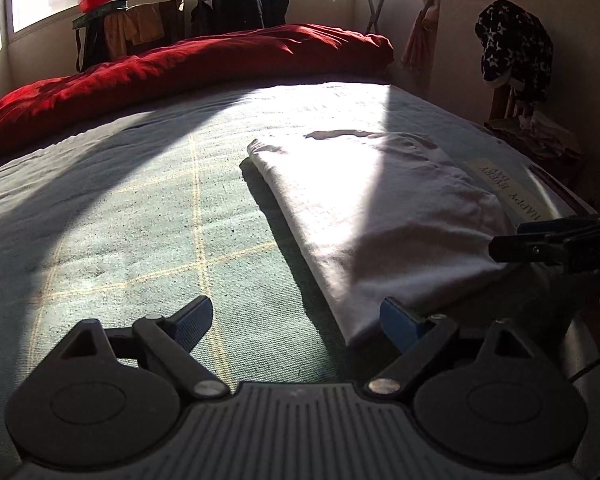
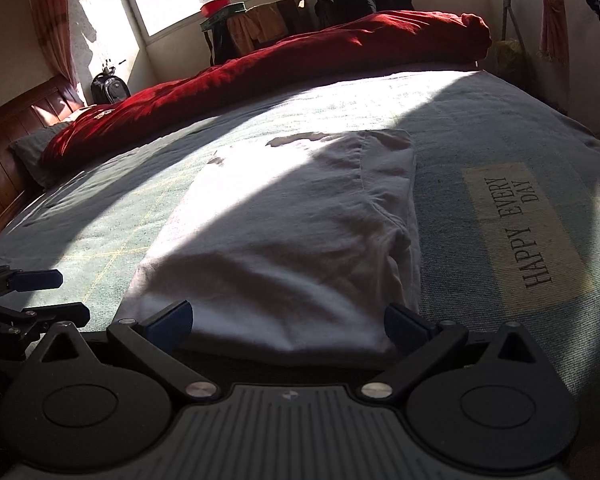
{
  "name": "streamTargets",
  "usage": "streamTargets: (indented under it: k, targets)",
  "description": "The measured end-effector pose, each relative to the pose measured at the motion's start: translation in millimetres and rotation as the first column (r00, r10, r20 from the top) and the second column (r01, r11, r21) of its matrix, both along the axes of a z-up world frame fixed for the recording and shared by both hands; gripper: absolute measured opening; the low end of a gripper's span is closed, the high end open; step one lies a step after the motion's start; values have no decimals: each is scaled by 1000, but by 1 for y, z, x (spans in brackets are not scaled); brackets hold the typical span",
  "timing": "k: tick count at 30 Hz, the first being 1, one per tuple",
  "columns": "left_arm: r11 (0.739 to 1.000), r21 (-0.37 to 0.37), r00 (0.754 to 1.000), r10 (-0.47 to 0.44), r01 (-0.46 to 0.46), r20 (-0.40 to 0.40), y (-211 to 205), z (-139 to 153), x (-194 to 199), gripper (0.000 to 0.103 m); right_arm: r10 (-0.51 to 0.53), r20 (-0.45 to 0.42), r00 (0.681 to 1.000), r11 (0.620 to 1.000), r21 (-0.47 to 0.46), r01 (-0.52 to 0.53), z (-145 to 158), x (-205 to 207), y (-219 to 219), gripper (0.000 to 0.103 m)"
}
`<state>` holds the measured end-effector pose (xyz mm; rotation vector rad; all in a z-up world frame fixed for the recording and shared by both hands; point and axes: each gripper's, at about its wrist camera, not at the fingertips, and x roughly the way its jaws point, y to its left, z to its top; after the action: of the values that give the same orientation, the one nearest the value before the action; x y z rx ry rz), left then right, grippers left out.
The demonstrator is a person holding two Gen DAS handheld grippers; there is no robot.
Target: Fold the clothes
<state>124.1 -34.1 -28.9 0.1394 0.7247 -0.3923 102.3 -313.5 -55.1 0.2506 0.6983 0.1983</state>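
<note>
left gripper – wide open, empty | right gripper – wide open, straddling folded white garment

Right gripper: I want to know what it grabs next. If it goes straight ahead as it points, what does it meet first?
The right gripper, jaws open, would most likely meet the near edge of the white garment, which already lies between its fingers.

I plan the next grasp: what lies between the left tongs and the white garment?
Only bare green bed cover. In the left wrist view, the open left tongs sit at the white garment's near corner, nothing in between.
</note>
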Motion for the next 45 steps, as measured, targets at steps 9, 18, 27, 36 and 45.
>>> streamTargets:
  k: [9, 18, 27, 36, 45]
  targets:
    - [997, -63, 999, -36, 36, 0, -1, 6, 2, 100, 55, -20, 998, 998, -35, -56, -10, 5, 17, 103]
    - [987, -109, 993, -121, 119, -14, -23, 12, 20, 100, 27, -5, 1000, 1000, 0, -27, -3, 1, 6, 103]
    - [939, -307, 967, -209, 158, -144, -41, 8, 56, 100, 33, 27, 999, 999, 1, -33, 9, -9, 7, 103]
    - [933, -326, 957, -222, 153, -186, -45, -4, 59, 100, 51, 29, 998, 999, 1, -51, 10, -10, 10, 103]
    - [929, -344, 951, -221, 138, -216, -43, -11, 65, 100, 55, 6, 998, 998, 10, -55, 4, -12, 2, 103]
